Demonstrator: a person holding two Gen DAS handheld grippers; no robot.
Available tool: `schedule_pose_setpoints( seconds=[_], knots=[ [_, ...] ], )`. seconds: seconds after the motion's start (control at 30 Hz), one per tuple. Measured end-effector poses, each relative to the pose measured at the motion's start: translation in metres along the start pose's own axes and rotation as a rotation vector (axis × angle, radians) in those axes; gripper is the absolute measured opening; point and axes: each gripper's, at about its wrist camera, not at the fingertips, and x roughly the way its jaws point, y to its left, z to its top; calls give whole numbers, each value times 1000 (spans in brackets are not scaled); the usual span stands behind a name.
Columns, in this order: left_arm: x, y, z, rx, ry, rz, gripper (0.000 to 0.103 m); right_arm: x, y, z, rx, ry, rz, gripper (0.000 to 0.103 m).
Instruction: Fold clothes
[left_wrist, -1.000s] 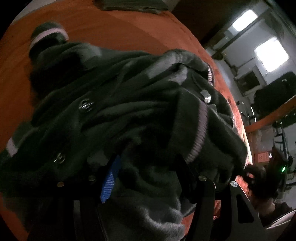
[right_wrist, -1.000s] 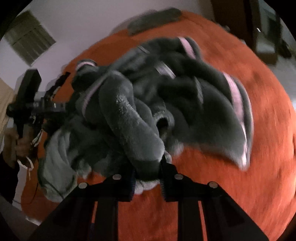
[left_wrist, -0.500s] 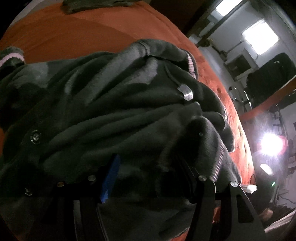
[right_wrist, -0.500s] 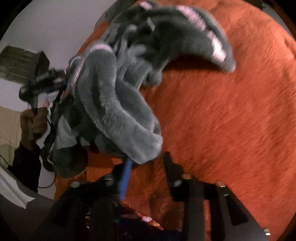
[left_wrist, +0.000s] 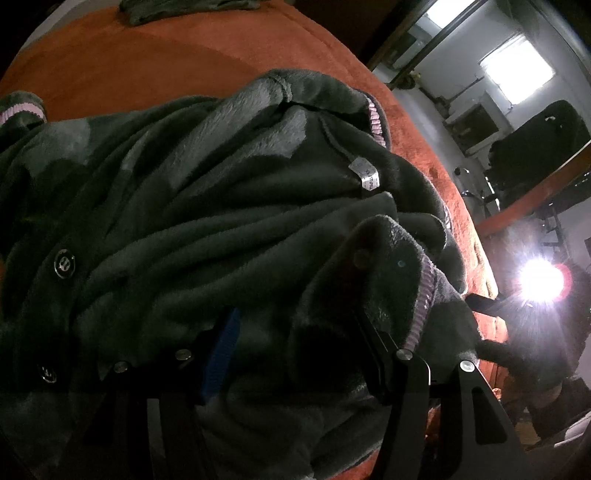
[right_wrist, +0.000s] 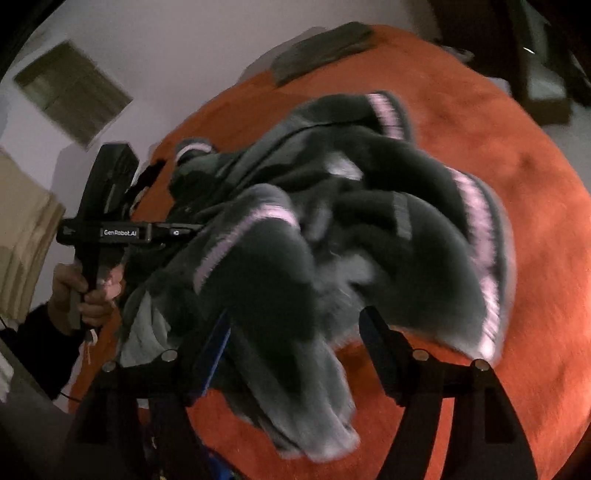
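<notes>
Both grippers' fingers (right_wrist: 380, 343) lie half buried in the bunched fleece jacket (left_wrist: 229, 206).

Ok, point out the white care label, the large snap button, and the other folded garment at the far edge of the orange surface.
White care label (left_wrist: 365, 176), left wrist view, on the label loop's middle.
Snap button (left_wrist: 65, 263), left wrist view, on the button's face.
Folded garment (right_wrist: 322, 51), right wrist view, on its flat top.

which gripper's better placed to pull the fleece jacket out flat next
Probably the right. The right gripper stands open with a loose jacket fold between its fingers and bare orange cover beside it. The left gripper is buried in the bunched fleece jacket, anchoring it.
</notes>
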Motion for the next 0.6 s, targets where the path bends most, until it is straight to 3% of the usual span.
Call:
schedule_pose_setpoints(
  seconds=[0.17,0.2,0.23,0.33,0.6],
  knots=[
    [1,1,-3,-6,6,2,62,31,14,8,-127,20,-76,70],
    [2,1,-3,-6,7,3,62,31,12,8,-117,19,-86,54],
    [3,1,-4,-6,9,4,62,29,8,8,-98,13,-93,31],
    [5,0,-6,1,17,8,62,20,-5,5,-37,-3,-123,14],
    [8,-3,-7,20,1,67,62,-29,-54,-36,141,0,-300,12]
  ],
)
